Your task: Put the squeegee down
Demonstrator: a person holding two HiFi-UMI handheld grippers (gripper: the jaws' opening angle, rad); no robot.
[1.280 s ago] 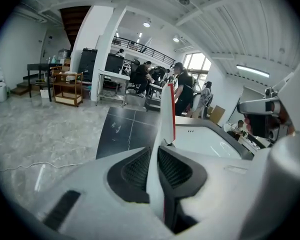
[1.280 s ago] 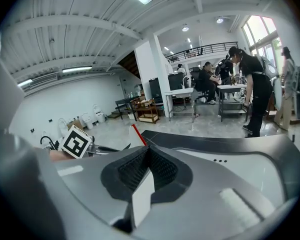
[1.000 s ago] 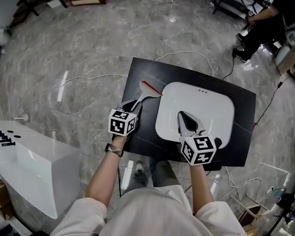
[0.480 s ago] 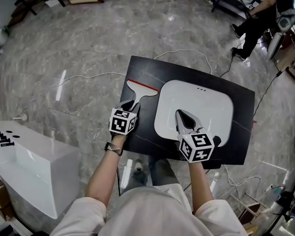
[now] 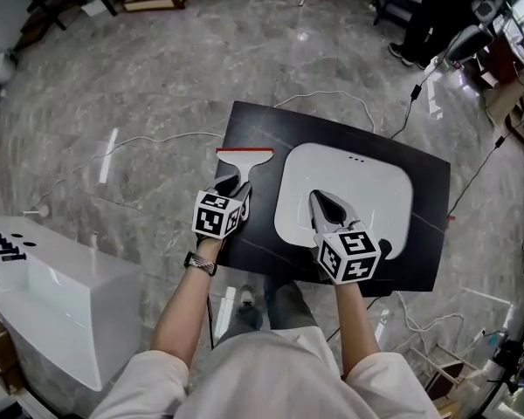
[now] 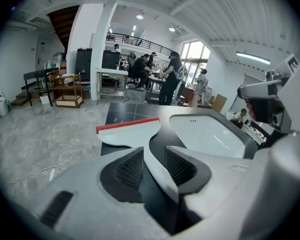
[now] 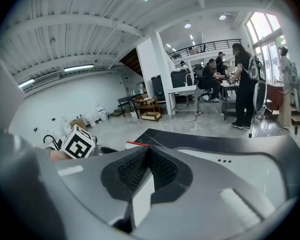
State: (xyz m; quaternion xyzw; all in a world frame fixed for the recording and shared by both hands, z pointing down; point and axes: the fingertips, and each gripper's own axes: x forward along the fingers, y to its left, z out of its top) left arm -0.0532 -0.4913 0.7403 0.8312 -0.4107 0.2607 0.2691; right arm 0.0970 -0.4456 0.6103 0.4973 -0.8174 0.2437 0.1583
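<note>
— Where's the squeegee (image 6: 132, 131)?
— Flat on the black slab (image 5: 332, 129). Its handle lies between the left gripper's (image 6: 154, 153) jaws, and the red-edged blade is just ahead of them.
— Gripped?
— The jaws are opening. A gap shows on one side; the other pad may be touching, hard to say.
— So it's the release. Next?
— Back the claw straight off without dragging the handle. To its right the right gripper (image 7: 147, 151), jaws pressed together, hovers over the white basin (image 5: 375, 182).
</note>
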